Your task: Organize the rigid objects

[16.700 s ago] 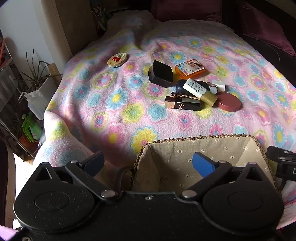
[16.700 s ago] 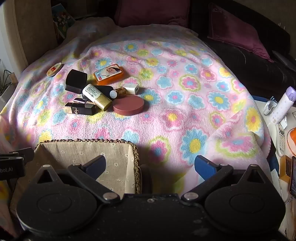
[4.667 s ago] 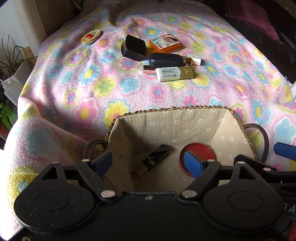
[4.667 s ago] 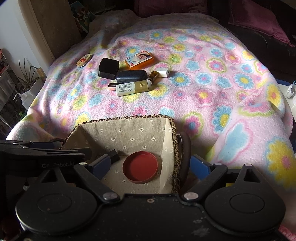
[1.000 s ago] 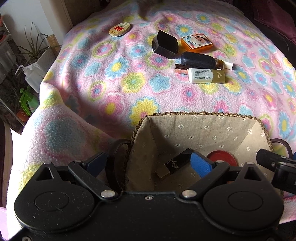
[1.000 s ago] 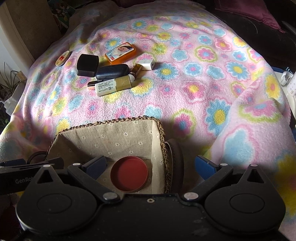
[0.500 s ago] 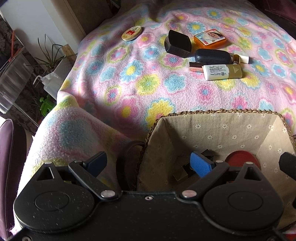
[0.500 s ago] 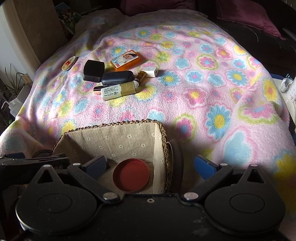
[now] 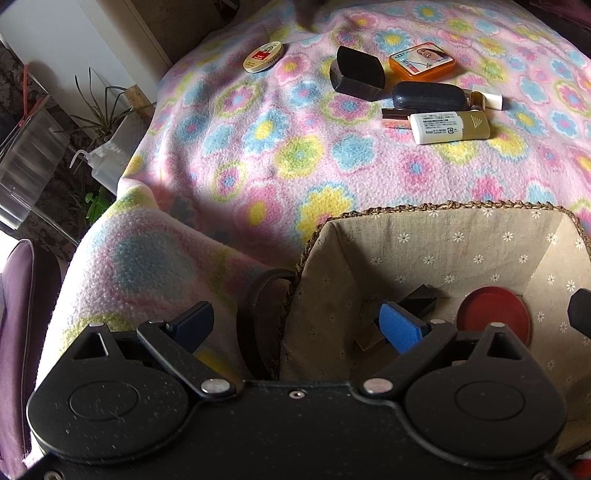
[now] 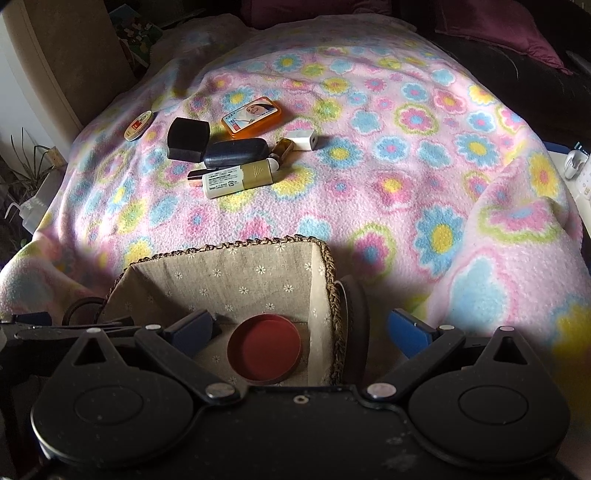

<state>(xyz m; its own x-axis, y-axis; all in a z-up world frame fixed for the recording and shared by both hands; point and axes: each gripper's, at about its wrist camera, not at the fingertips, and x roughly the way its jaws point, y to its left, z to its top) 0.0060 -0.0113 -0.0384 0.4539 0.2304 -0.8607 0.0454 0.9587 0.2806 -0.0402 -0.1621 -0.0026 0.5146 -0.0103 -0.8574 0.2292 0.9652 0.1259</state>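
Observation:
A fabric-lined woven basket (image 9: 436, 236) (image 10: 236, 273) sits at the near edge of the flowered blanket. It holds a red round compact (image 9: 493, 314) (image 10: 264, 349) and a black lipstick box (image 9: 419, 299). My left gripper (image 9: 295, 325) is open and empty, straddling the basket's left handle. My right gripper (image 10: 303, 332) is open and empty, straddling the basket's right handle. Further off lie a white and gold tube (image 10: 238, 181), a dark case (image 10: 236, 151), a black box (image 10: 187, 139), an orange tin (image 10: 252, 116) and a small round tin (image 10: 138, 125).
A small white block (image 10: 303, 139) and a gold lipstick (image 10: 282, 147) lie beside the dark case. Potted plants and a clear bin (image 9: 26, 158) stand on the floor at left. White items sit on a stand at far right (image 10: 576, 162). Dark cushions (image 10: 491, 14) lie beyond.
Over the past seconds the red compact and the lipstick box went from the blanket into the basket. In the last second both grippers drifted slightly; the left view shifted left.

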